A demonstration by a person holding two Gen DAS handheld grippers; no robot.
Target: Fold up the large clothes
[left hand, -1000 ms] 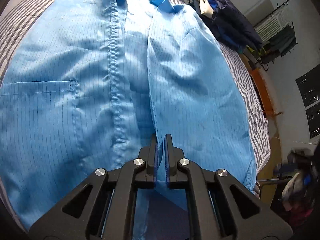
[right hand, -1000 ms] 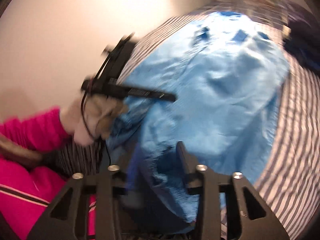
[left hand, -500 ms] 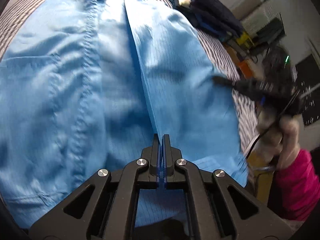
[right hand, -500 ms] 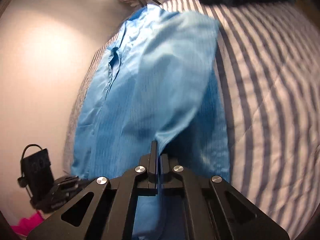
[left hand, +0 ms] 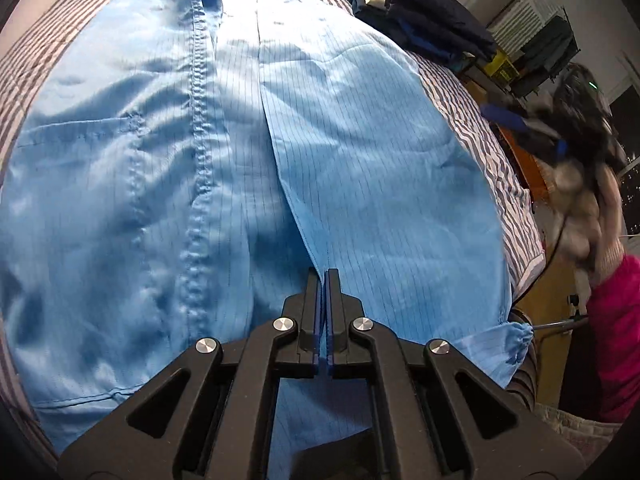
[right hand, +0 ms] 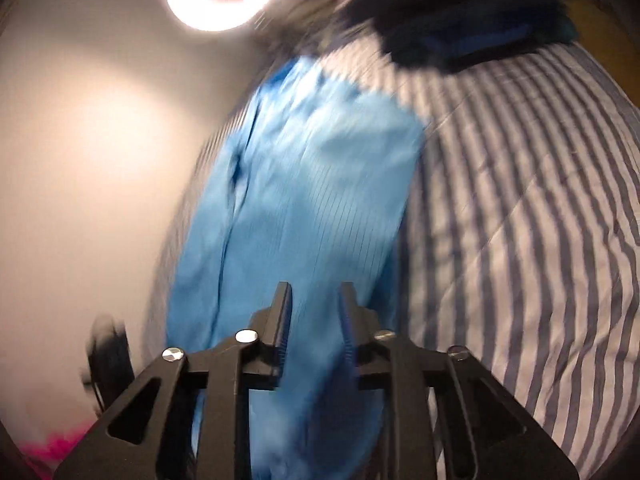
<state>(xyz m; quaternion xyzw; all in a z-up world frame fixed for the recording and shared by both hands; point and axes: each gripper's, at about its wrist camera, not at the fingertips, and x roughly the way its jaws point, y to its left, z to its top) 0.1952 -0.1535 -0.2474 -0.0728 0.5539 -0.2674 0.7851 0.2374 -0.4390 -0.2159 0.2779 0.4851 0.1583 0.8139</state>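
Observation:
A large light-blue pinstriped coat (left hand: 160,184) lies spread on a striped bed, front up, its right side folded inward so the folded edge runs down the middle. My left gripper (left hand: 322,276) is shut on that folded edge near the hem. A gathered cuff (left hand: 516,340) sticks out at the lower right. In the blurred right wrist view the same coat (right hand: 304,200) shows, and my right gripper (right hand: 314,292) is open above its lower part, holding nothing.
The grey-and-white striped bed cover (right hand: 520,220) stretches to the right of the coat. A pile of dark clothes (left hand: 424,16) lies at the far end of the bed and also shows in the right wrist view (right hand: 472,20). A wall (right hand: 80,160) runs along the left.
My right gripper has opened and let go of the coat, and it is moving. My left gripper stays shut on the folded edge, which now lies flatter.

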